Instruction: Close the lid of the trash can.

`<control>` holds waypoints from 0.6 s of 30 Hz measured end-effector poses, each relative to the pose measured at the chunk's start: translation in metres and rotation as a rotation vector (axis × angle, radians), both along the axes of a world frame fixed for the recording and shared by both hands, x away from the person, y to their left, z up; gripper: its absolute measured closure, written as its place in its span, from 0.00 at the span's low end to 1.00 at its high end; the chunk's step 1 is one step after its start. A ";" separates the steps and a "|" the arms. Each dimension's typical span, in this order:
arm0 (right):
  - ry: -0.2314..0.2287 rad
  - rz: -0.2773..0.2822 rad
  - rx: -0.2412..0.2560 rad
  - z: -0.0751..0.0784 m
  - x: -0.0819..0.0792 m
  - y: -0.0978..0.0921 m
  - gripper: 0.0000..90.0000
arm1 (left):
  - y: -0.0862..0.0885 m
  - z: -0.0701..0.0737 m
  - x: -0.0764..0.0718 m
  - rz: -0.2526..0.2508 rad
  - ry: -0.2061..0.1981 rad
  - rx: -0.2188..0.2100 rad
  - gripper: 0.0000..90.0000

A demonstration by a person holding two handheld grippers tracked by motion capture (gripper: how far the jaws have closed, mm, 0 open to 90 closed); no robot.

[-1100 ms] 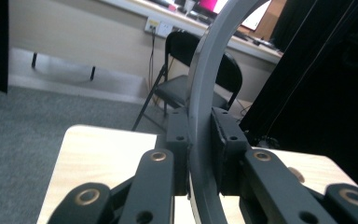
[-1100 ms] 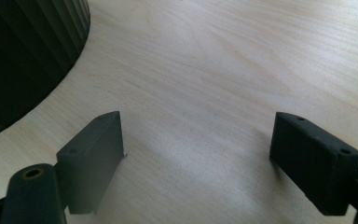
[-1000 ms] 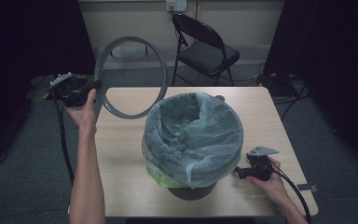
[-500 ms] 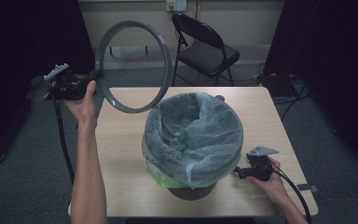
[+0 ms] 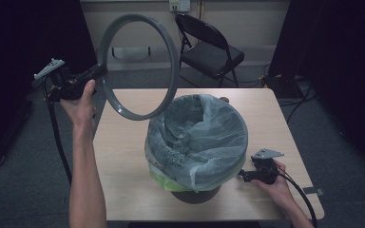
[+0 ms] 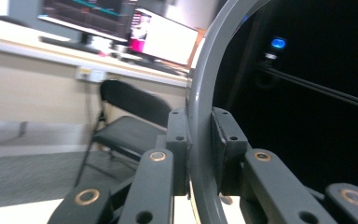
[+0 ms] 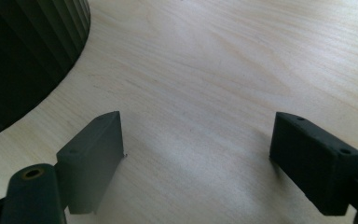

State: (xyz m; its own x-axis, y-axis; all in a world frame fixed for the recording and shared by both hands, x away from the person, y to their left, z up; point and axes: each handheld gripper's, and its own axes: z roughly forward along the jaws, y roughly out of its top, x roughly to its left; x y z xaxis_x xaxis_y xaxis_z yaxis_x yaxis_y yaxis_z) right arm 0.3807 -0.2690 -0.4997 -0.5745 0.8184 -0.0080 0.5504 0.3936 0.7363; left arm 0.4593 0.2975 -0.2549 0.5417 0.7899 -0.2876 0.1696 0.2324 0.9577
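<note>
left gripper [image 5: 97,72] is seen in the high view raised off the table's left edge, its jaws clamped on the grey ring [image 5: 138,66], which is held upright in the air above the table's far left corner. in the left gripper view the ring's rim [image 6: 200,121] is pinched between the two black pads, one on each side.

largest on the pale wooden table [image 5: 123,156] is the dark bin [image 5: 197,142], which stands near the middle and is lined with a translucent bag [image 5: 204,137] folded out over its rim; a green band is seen low on the bag's left side. the ring is well apart from the bin's rim.

right gripper [image 5: 244,175] is rested on the table just beside the bin's lower right, with its jaws spread wide and nothing between them; bare wood is seen between the pads [image 7: 93,149] in the right gripper view, and the bin's ribbed wall [image 7: 28,51] at upper left.

a black folding chair [image 5: 209,52] is seen beyond the table. no writing can be read on any of these things.
</note>
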 end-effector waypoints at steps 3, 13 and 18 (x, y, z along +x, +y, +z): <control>0.000 0.000 0.000 0.000 0.000 0.000 0.18 | -0.009 0.000 -0.002 -0.047 -0.011 0.026 0.88; 0.000 0.000 0.000 0.000 0.000 0.000 0.18 | -0.047 0.001 -0.011 -0.158 -0.047 0.079 0.87; 0.000 0.000 0.000 0.000 0.000 0.000 0.18 | -0.069 -0.003 -0.014 -0.186 -0.059 0.113 0.87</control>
State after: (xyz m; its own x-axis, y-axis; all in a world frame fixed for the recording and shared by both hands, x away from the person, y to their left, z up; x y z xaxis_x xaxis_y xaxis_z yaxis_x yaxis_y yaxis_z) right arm 0.3807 -0.2690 -0.4997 -0.5745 0.8185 -0.0079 0.5504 0.3934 0.7364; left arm 0.4451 0.2288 -0.2583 0.6941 0.7005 -0.1660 0.1423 0.0926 0.9855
